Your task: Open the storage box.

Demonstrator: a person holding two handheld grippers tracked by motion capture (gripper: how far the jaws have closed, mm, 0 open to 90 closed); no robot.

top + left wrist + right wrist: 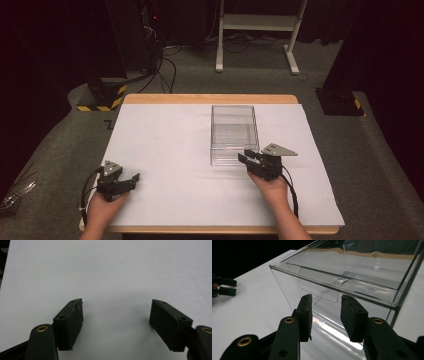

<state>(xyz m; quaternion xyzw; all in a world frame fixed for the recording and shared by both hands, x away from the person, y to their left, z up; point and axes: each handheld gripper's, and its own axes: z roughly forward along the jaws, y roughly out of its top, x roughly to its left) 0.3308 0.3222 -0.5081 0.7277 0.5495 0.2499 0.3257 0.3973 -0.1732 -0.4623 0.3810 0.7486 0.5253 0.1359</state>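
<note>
A clear plastic box with a drawer inside stands on the white table top, right of centre. My right gripper sits at the box's near face, with its jaws partly apart. In the right gripper view its fingertips flank the drawer's curved pull tab without pressing on it. My left gripper rests low at the table's near left, wide open, with bare white surface between its jaws. It is also visible far off in the right gripper view.
The table's wooden edge runs along the far side. Beyond it, on the grey floor, are a white frame stand, black cables and a black-and-yellow base. Open white surface lies between the two grippers.
</note>
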